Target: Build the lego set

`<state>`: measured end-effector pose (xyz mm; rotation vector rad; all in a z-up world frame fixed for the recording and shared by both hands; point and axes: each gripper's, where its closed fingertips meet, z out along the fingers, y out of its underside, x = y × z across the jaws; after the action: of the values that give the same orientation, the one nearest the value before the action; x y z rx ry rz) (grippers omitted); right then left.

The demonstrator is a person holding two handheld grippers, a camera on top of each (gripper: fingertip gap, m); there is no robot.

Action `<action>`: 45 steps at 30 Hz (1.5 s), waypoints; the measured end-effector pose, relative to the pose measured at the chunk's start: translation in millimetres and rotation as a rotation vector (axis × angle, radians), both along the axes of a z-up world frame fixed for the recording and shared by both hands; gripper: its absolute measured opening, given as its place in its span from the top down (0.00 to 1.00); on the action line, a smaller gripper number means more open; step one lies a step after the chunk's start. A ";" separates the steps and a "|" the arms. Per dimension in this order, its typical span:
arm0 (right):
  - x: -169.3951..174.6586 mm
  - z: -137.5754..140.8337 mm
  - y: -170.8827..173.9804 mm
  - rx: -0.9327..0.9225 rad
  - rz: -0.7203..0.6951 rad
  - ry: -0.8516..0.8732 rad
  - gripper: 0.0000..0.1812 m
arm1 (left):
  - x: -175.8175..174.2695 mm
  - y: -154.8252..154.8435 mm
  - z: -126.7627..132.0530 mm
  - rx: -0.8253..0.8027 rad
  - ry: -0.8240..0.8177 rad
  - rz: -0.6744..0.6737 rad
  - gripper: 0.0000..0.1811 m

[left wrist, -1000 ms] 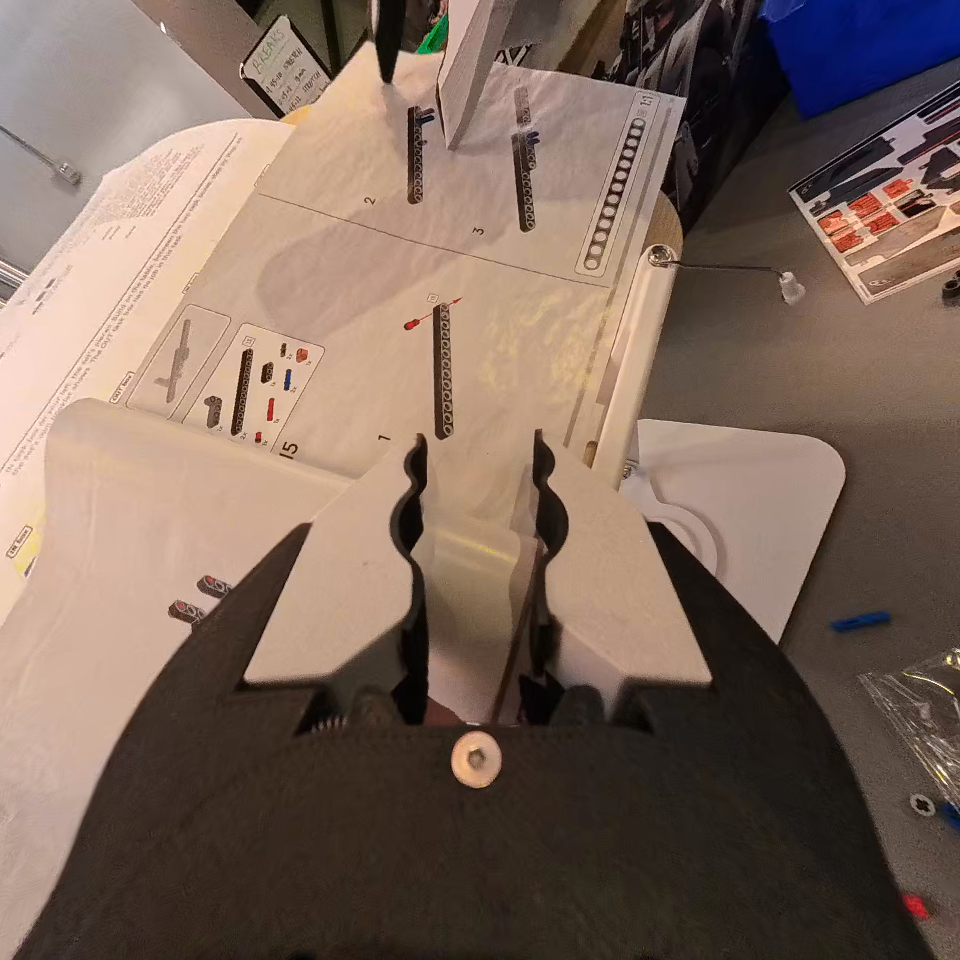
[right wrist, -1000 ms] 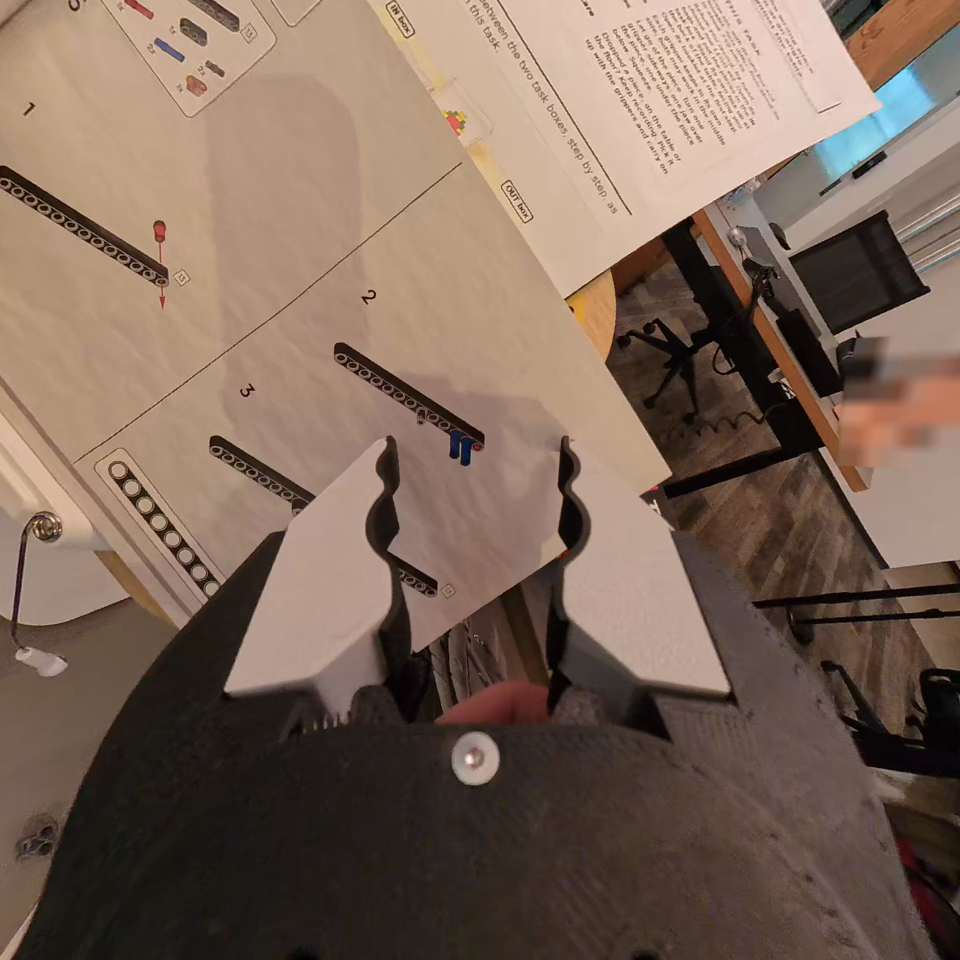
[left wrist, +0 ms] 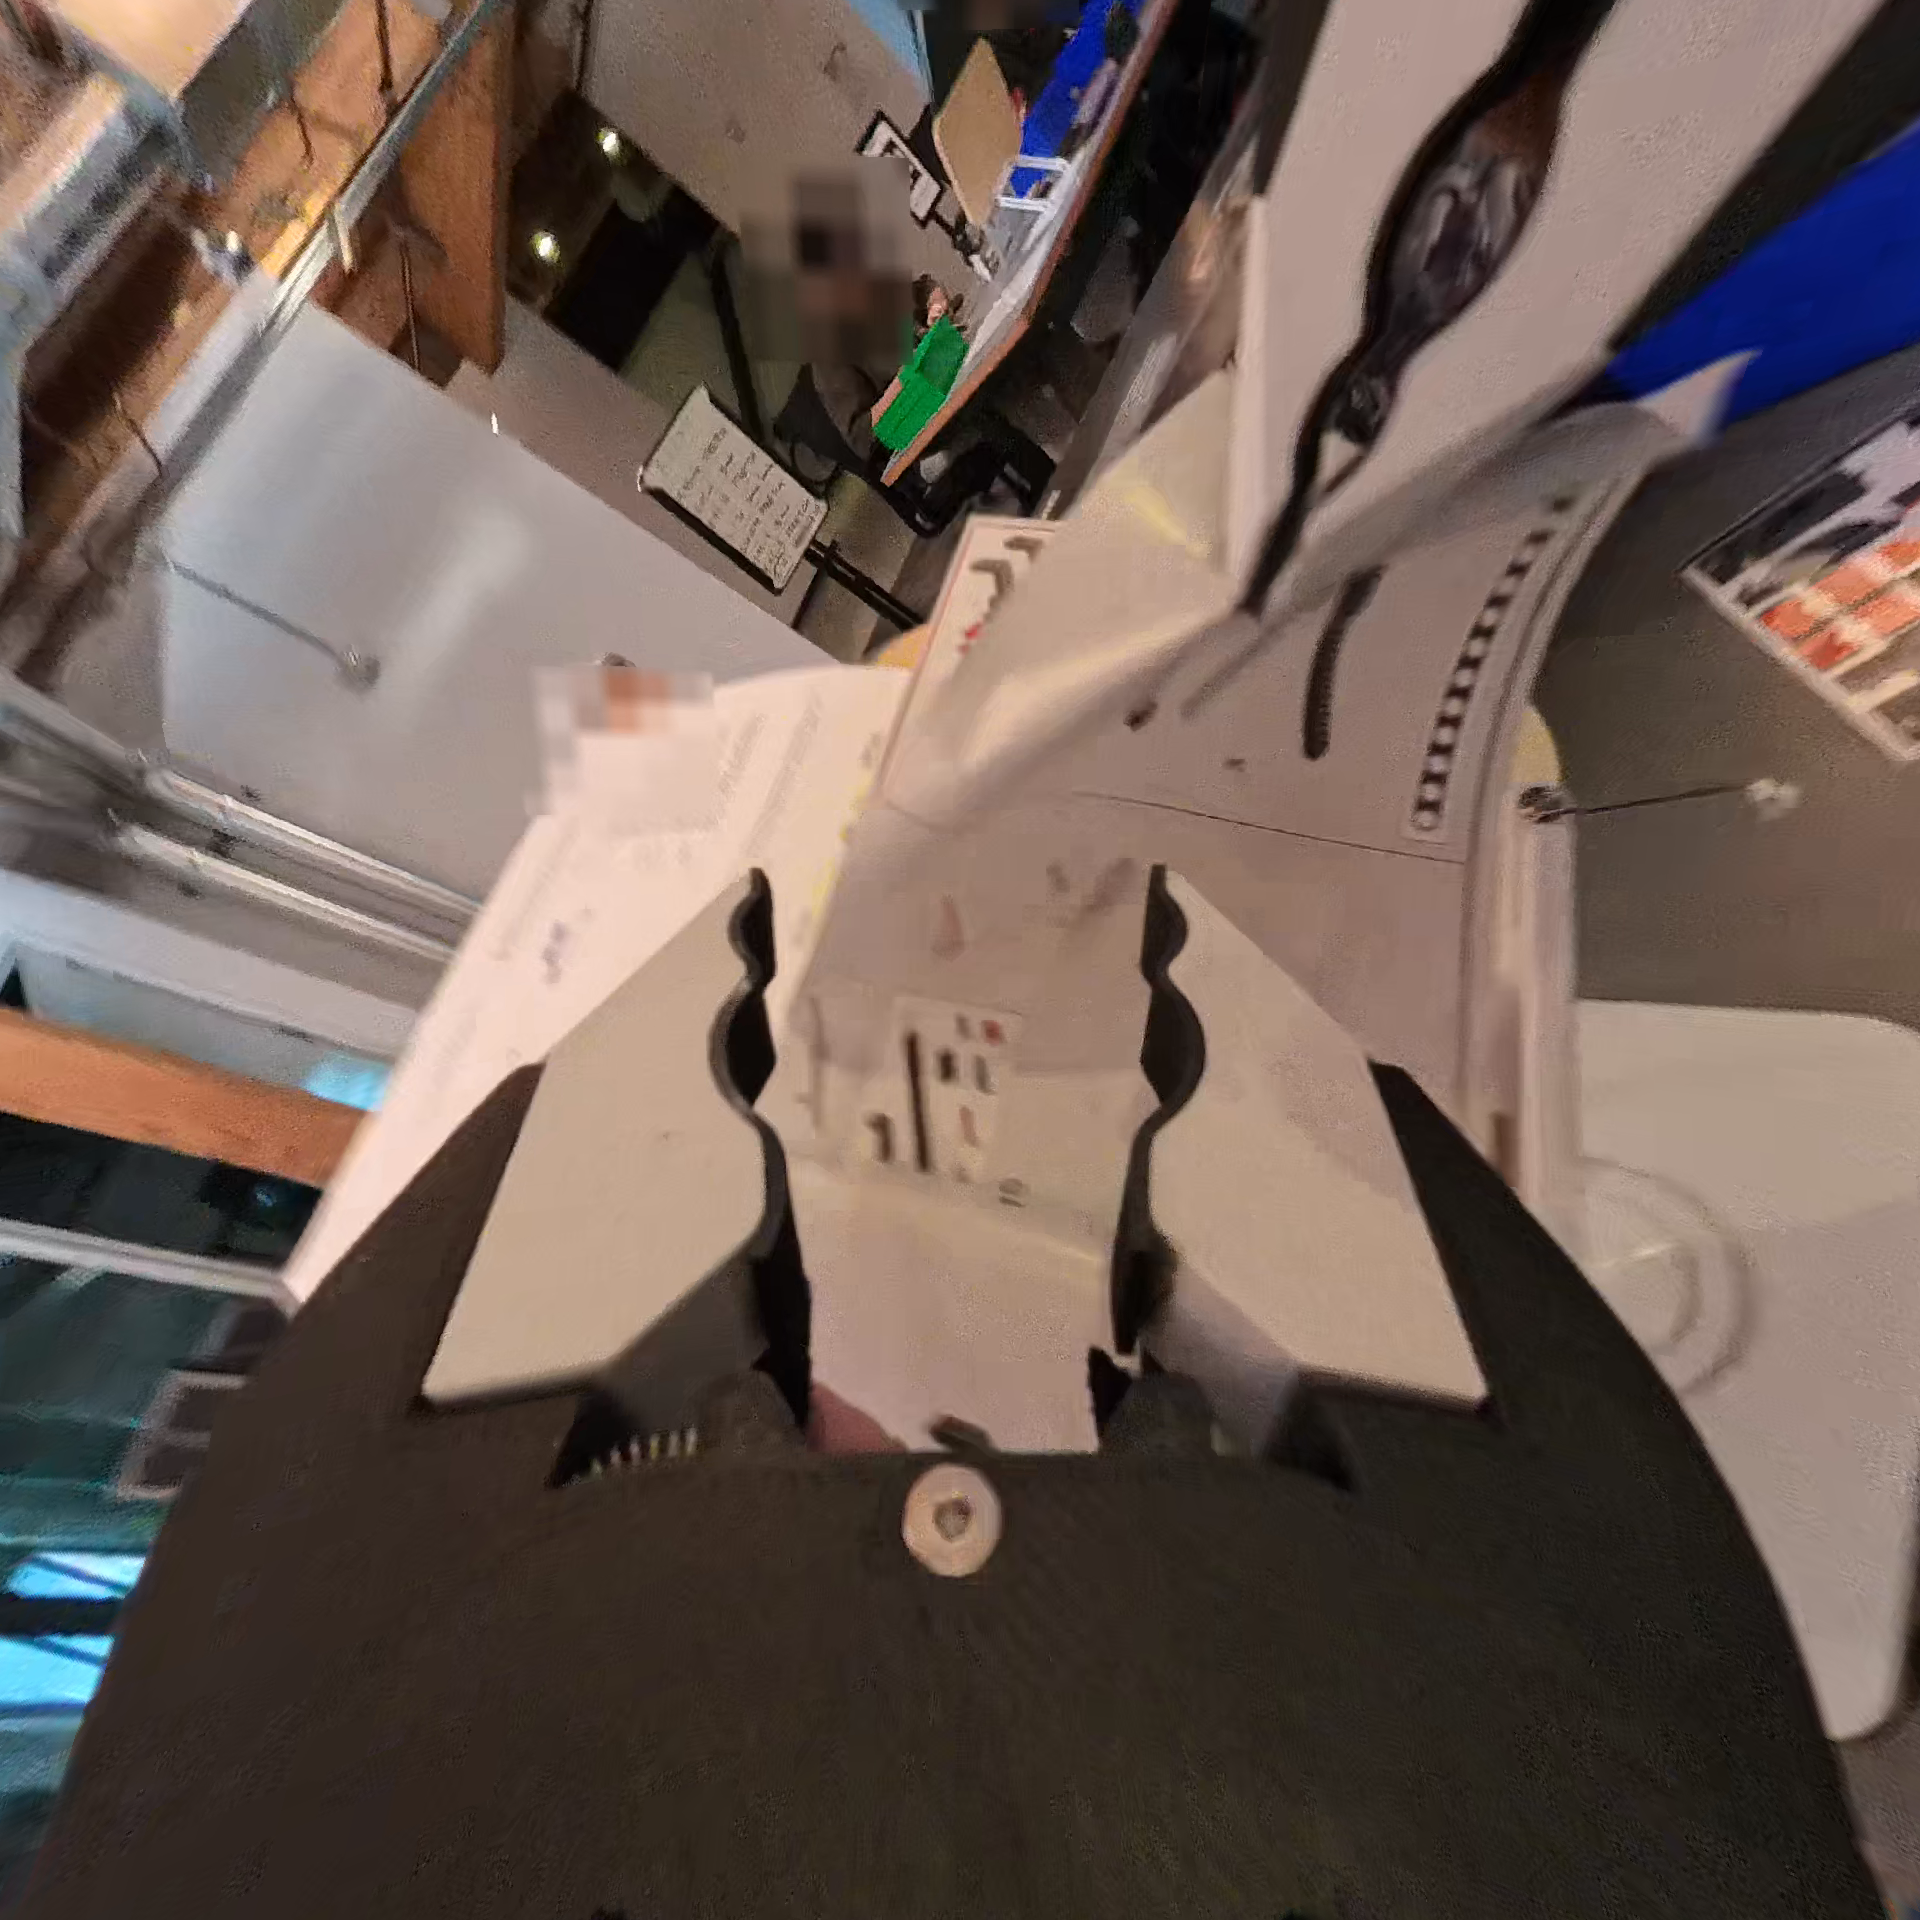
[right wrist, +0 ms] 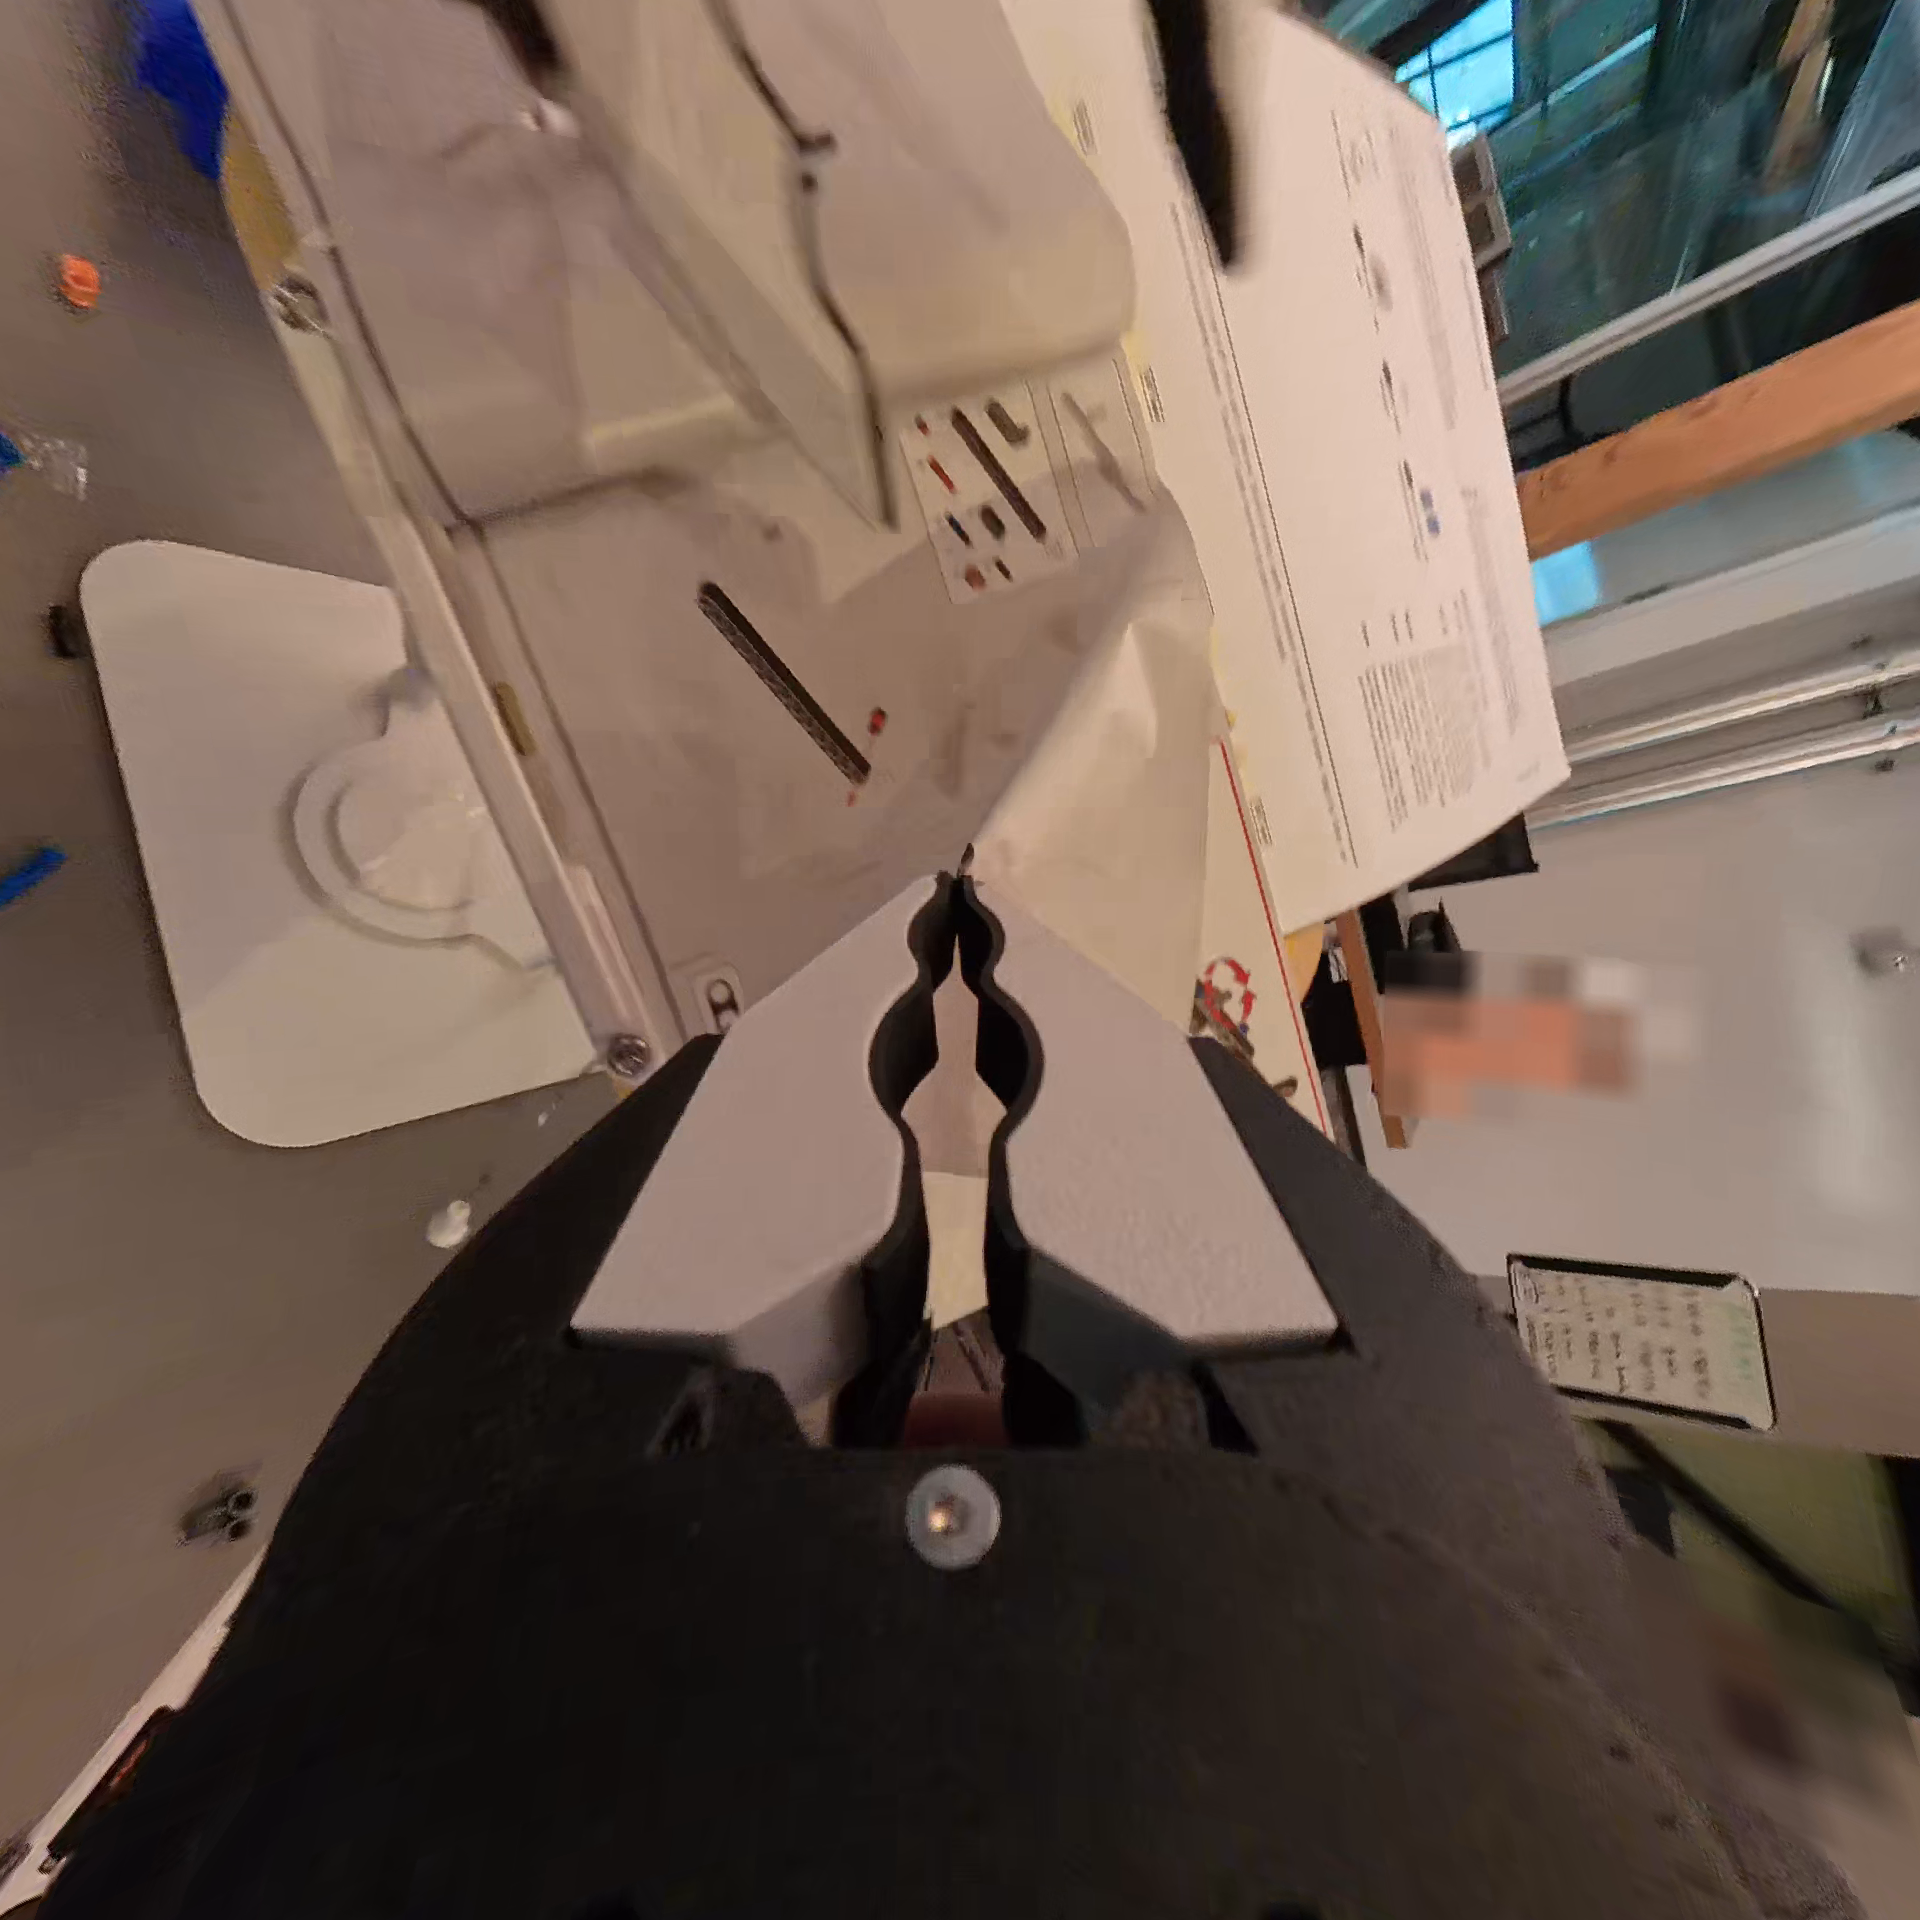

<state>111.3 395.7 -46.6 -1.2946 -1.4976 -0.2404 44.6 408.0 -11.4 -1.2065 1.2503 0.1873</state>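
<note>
Grippers over the instruction booklet (right wrist: 665,665), one pinching a page.

Right gripper (right wrist: 957,883) had its fingertips pressed together on the corner of a lifted booklet page (right wrist: 1101,717); left gripper (left wrist: 956,904) hung with jaws spread wide and nothing between them above the same booklet, which lay open on a white stand (right wrist: 260,831) on the grey table (right wrist: 94,1247). Loose blue pieces (right wrist: 26,873) lay beside the stand.
</note>
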 end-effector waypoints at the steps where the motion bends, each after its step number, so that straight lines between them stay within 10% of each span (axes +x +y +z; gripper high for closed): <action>1: -4.7 1.5 -5.1 0.015 0.012 -0.008 1.00 | 4.9 3.9 6.6 0.016 0.053 -0.024 0.60; 5: -21.1 3.2 -21.0 0.039 0.064 -0.045 1.00 | 19.2 22.8 -6.9 -0.088 0.274 -0.124 0.61; 11: -32.5 18.8 -37.0 0.061 0.122 0.048 0.98 | 15.9 33.8 -21.6 -0.118 0.426 -0.163 1.00; 18: 3.4 48.8 -55.2 -0.236 0.071 0.389 0.56 | 1.9 18.0 -16.5 -0.072 0.339 -0.219 1.00; 27: -61.3 -8.5 -95.9 -0.630 0.335 0.418 0.56 | -24.5 8.9 -10.7 -0.083 0.204 -0.183 0.98; 34: -101.0 -40.2 -75.0 -0.655 0.340 0.365 0.55 | -115.7 14.8 -25.5 -0.308 -0.243 0.251 0.59; 45: -92.4 -33.3 -45.0 -0.661 0.351 0.603 0.64 | -124.8 -16.1 -103.0 -0.620 -0.553 0.462 0.84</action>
<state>18.9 350.7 -79.9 -1.3949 -1.2678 0.8688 -80.1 391.9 -114.4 -1.9161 0.5314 -0.2114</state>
